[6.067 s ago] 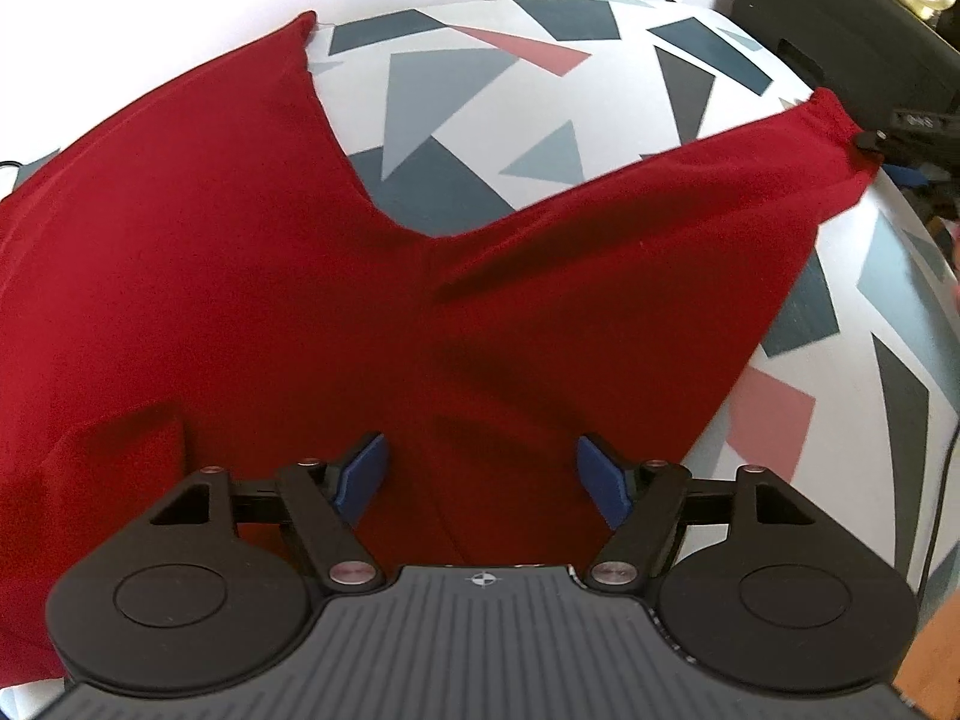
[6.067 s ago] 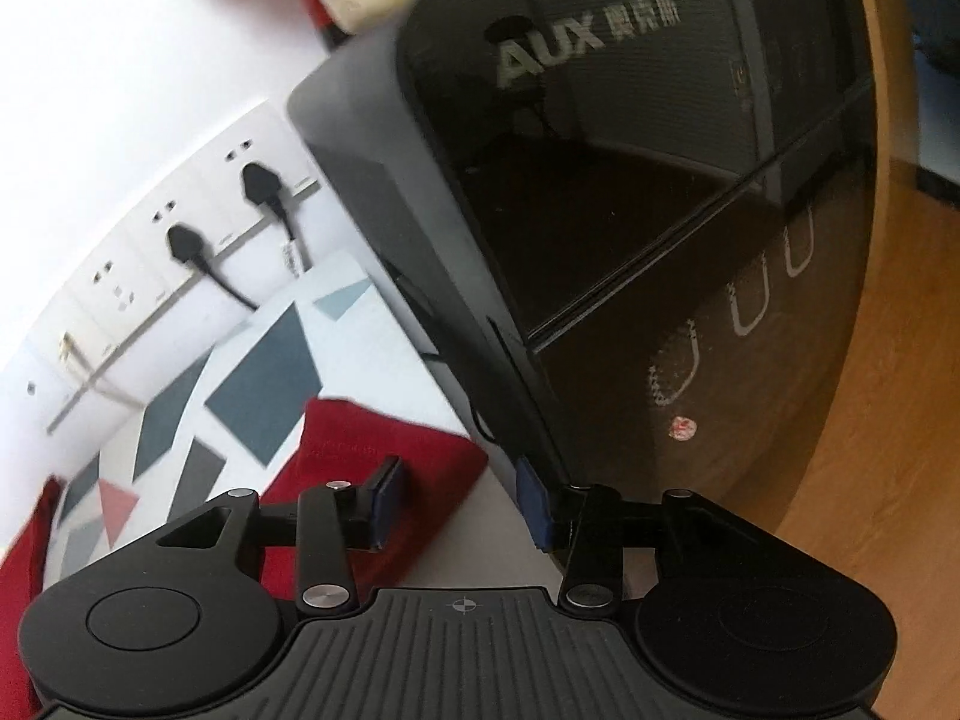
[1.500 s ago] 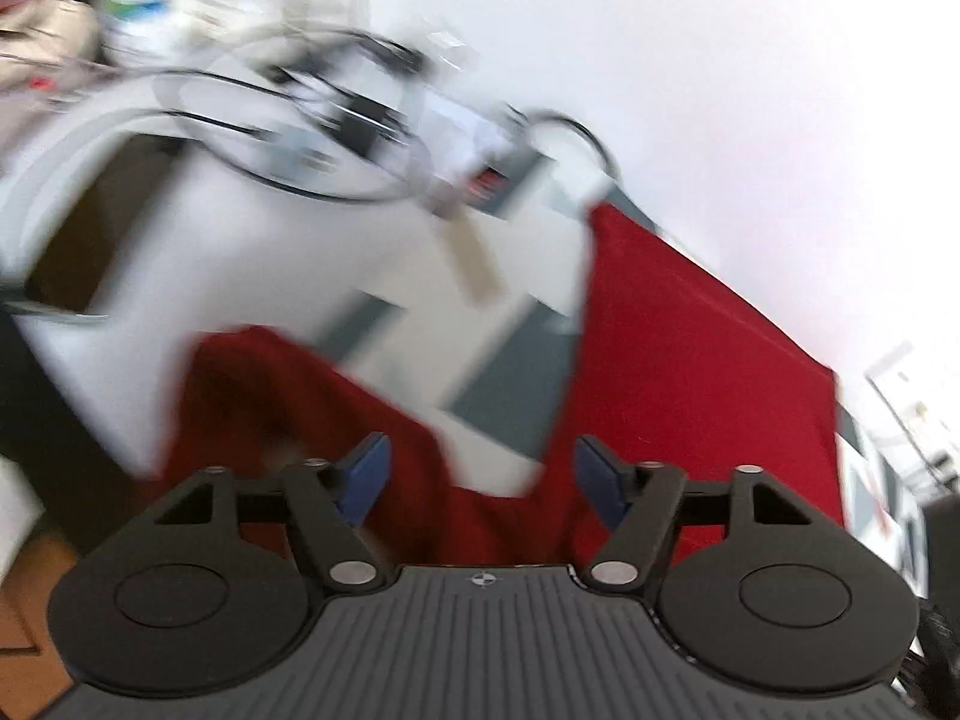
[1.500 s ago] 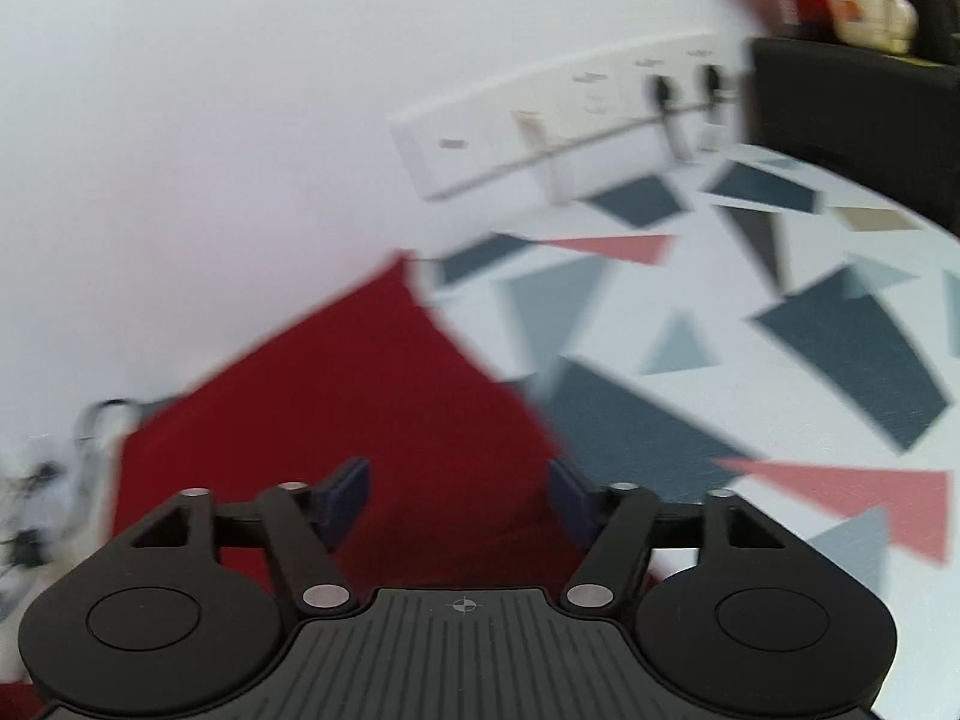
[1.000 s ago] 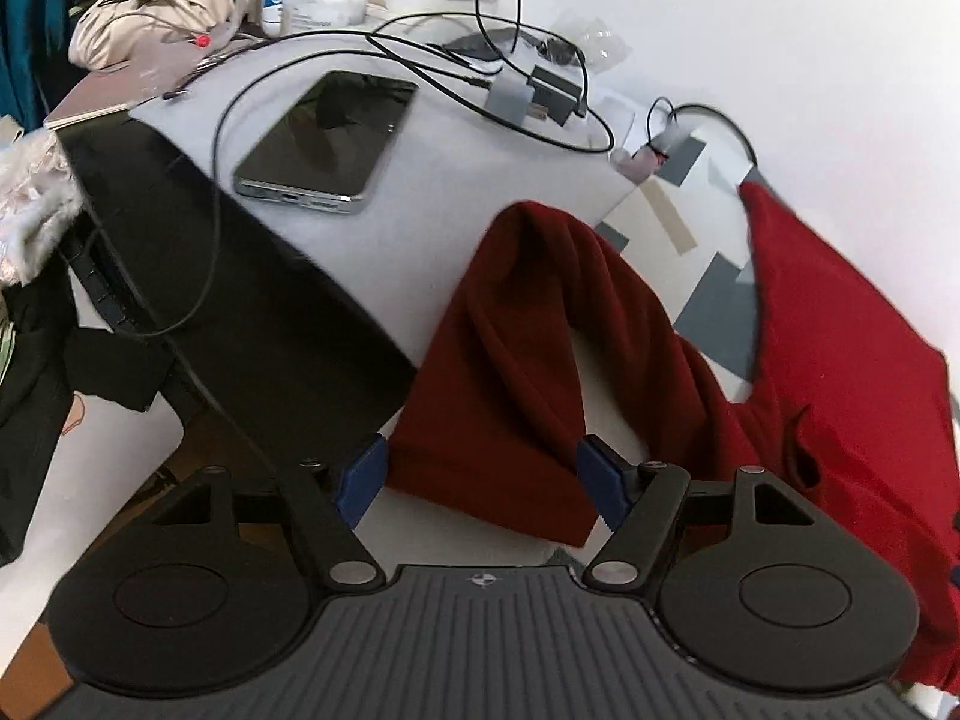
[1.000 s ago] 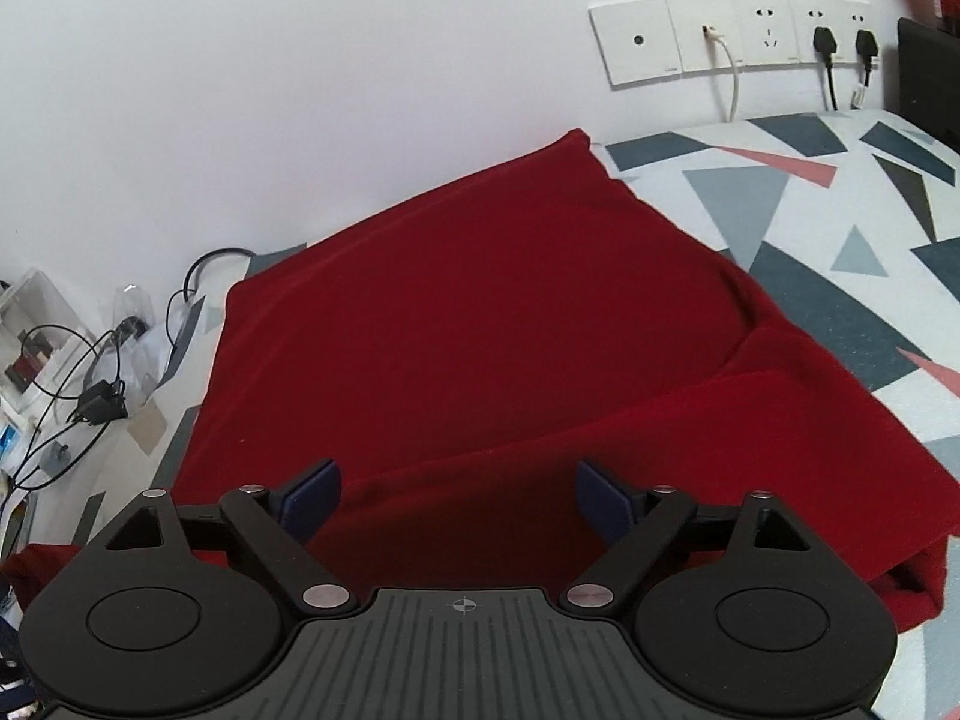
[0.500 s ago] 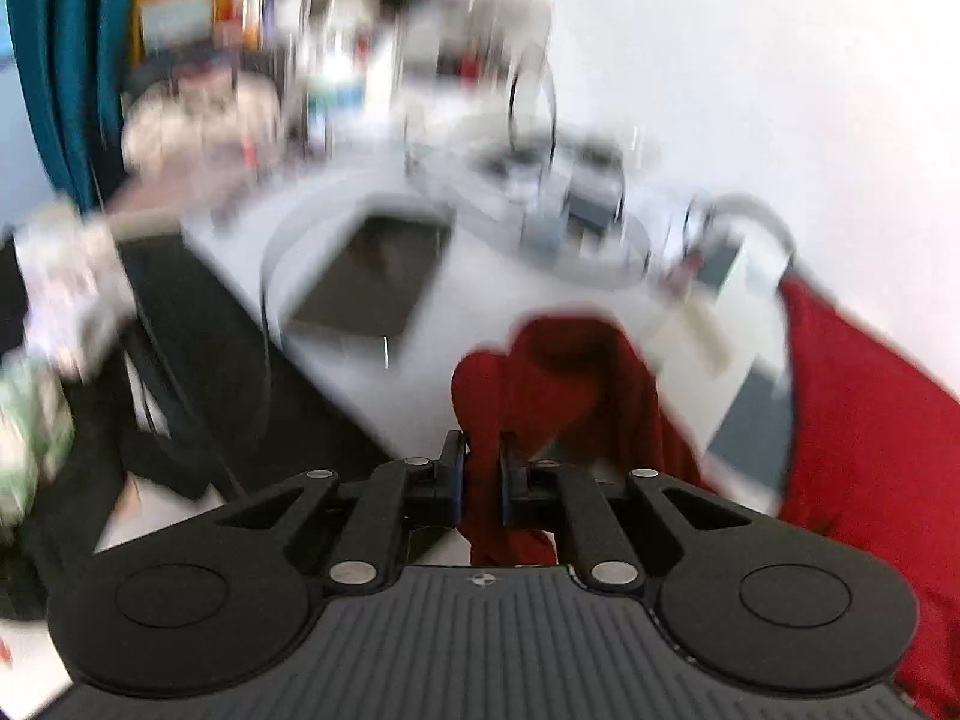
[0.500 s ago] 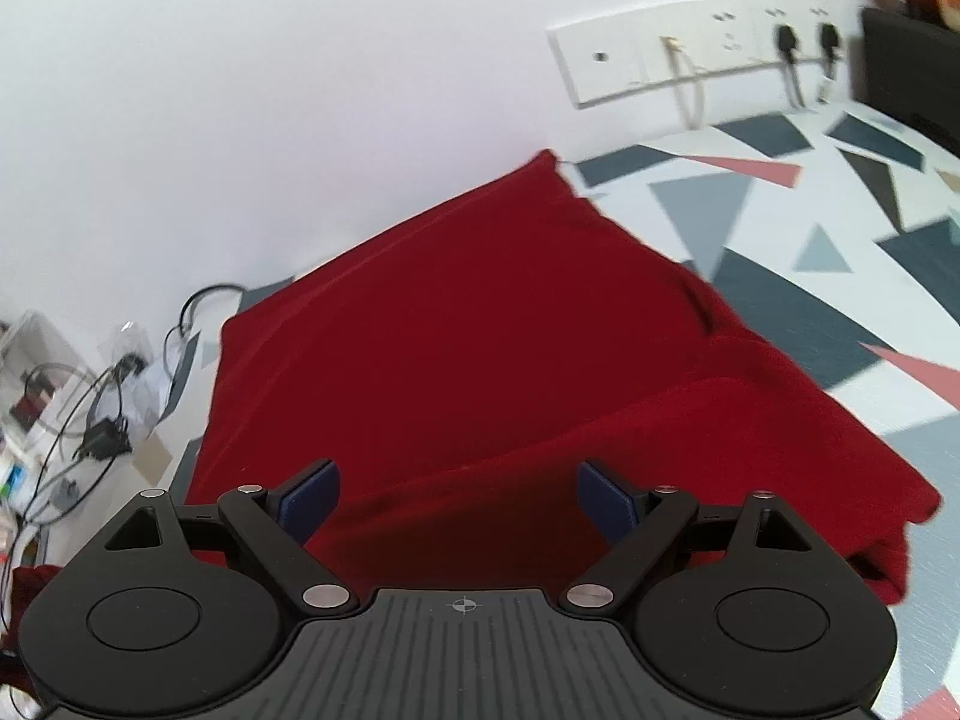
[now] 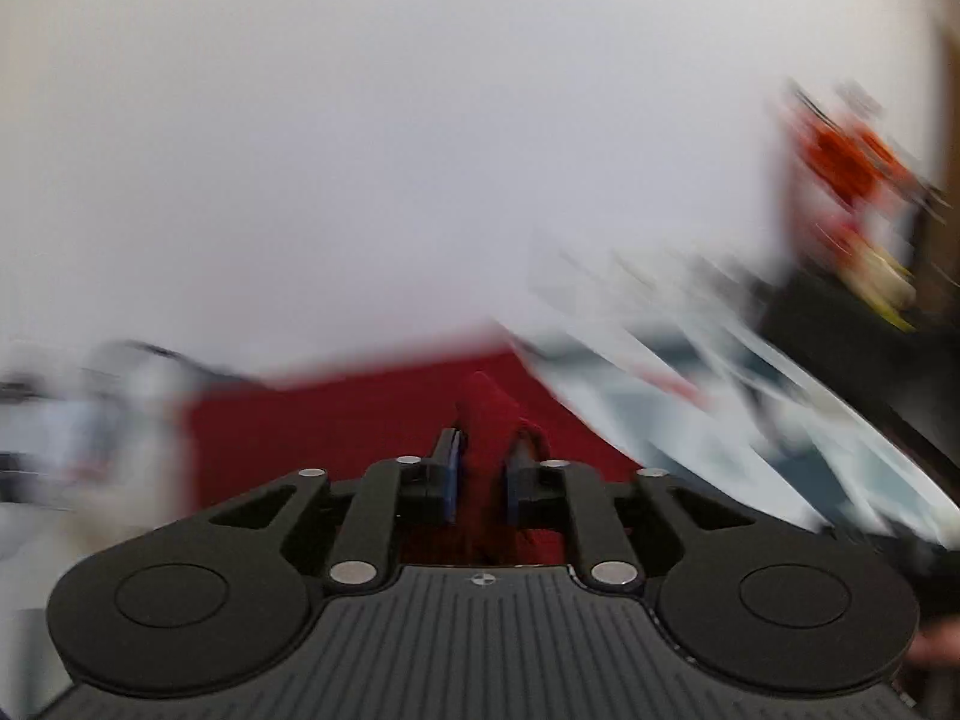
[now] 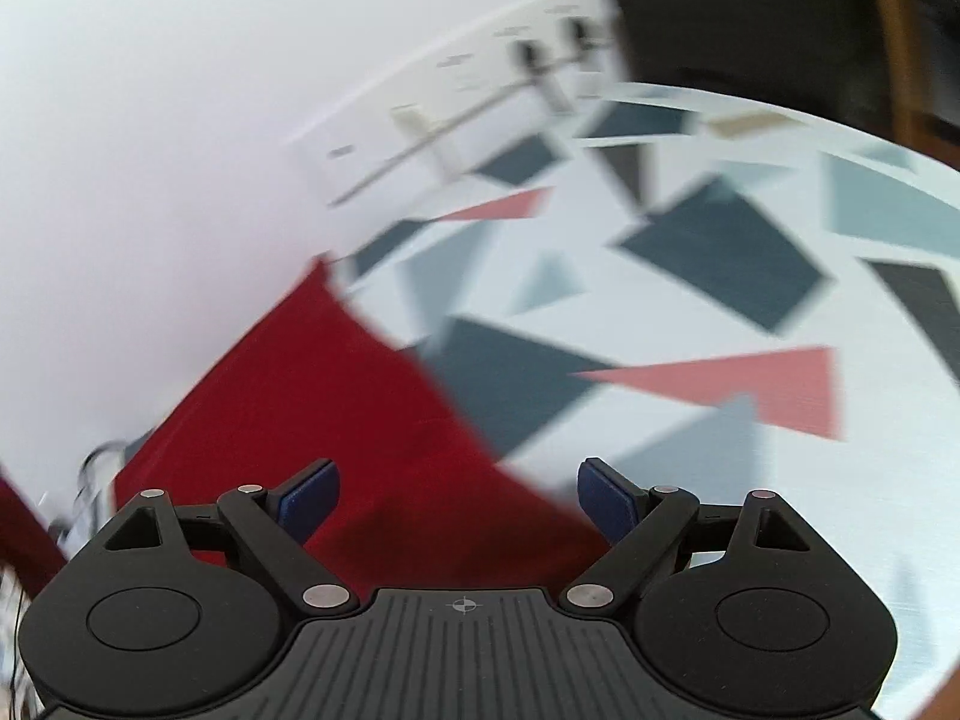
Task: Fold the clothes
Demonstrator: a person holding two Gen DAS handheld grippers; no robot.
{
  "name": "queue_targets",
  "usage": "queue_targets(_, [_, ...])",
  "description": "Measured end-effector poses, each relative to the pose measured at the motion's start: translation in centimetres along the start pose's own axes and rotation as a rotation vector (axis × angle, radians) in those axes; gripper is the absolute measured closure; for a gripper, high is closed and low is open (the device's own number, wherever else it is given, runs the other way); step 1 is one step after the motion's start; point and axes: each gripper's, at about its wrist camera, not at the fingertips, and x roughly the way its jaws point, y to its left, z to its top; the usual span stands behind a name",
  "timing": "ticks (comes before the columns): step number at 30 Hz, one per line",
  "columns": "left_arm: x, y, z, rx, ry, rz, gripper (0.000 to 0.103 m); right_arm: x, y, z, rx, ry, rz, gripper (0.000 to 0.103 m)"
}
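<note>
The left gripper [image 9: 478, 483] is pinching a bunched end of the red garment [image 10: 336, 420]; the rest is lying flat straight ahead. The right gripper [image 10: 459, 501], jaws spread, is hovering over the garment's right edge on the patterned tablecloth [image 10: 690, 312].

Red garment [image 10: 312, 396]: plain deep-red knit fabric, spread flat over the left part of a tabletop [image 10: 750, 468] patterned with grey, dark and pink triangles. One corner reaches the table's back edge at the wall. In the left wrist view, blurred, a bunched fold of the red garment [image 9: 483, 420] stands raised, pinched between the left gripper [image 9: 480, 489] fingers.
</note>
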Motion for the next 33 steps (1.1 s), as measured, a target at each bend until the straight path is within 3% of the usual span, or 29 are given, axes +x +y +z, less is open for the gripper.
queue_targets(1, [1.4,-1.4,-0.3,0.045,0.043,-0.038,0.063,-0.2,-0.9,0.1,0.019,-0.002,-0.015,0.019])
queue_targets(2, [1.9,-2.3,-0.9,0.086,0.063,-0.028,0.048,-0.4,-1.6,0.1,0.024,-0.002,-0.019,0.019])
queue_targets(3, [1.7,-2.6,-1.4,0.102,0.057,-0.017,0.04,-0.6,-2.1,0.1,0.026,-0.002,-0.02,0.019])
queue_targets(6, [-0.8,-0.3,-2.7,0.051,0.02,-0.008,0.032,-0.8,-1.8,-0.2,-0.035,0.001,0.013,0.019])
queue_targets(10, [-4.2,3.5,-5.8,0.02,0.042,0.102,0.03,-0.6,-0.1,-0.8,-0.136,0.024,0.086,0.019])
queue_targets(14, [-5.5,5.4,-10.3,0.055,0.161,0.237,0.03,1.1,3.6,-1.6,-0.259,0.082,0.197,0.02])
queue_targets(18, [-5.5,5.9,-14.0,0.047,0.251,0.295,0.03,2.8,7.4,-2.5,-0.382,0.14,0.308,0.022])
queue_targets(20, [-5.2,5.8,-15.2,0.052,0.273,0.327,0.03,4.9,9.0,-2.4,-0.405,0.225,0.295,0.036])
queue_targets(21, [-5.0,5.8,-15.4,0.053,0.269,0.343,0.03,6.0,9.8,-2.4,-0.413,0.282,0.283,0.063])
queue_targets(22, [-4.8,5.7,-15.7,0.053,0.265,0.359,0.03,6.3,10.6,-1.8,-0.395,0.286,0.305,0.089])
queue_targets(23, [-4.6,5.8,-15.9,0.049,0.264,0.375,0.03,6.4,11.4,-1.1,-0.371,0.278,0.335,0.091])
queue_targets(27, [-4.4,7.0,-16.2,-0.002,0.269,0.429,0.03,6.9,14.8,1.6,-0.276,0.244,0.452,0.09])
queue_targets(29, [-4.3,7.5,-16.3,-0.02,0.272,0.443,0.03,7.2,16.5,2.9,-0.227,0.226,0.51,0.081])
queue_targets(30, [-4.3,7.7,-16.3,-0.025,0.272,0.449,0.03,7.3,17.3,3.6,-0.203,0.217,0.539,0.065])
queue_targets(31, [-4.4,7.8,-16.4,-0.031,0.27,0.451,0.03,7.0,18.0,4.2,-0.209,0.164,0.559,0.057])
queue_targets(33, [-4.6,8.1,-16.4,-0.044,0.265,0.457,0.03,6.5,19.2,5.5,-0.26,0.095,0.547,0.055])
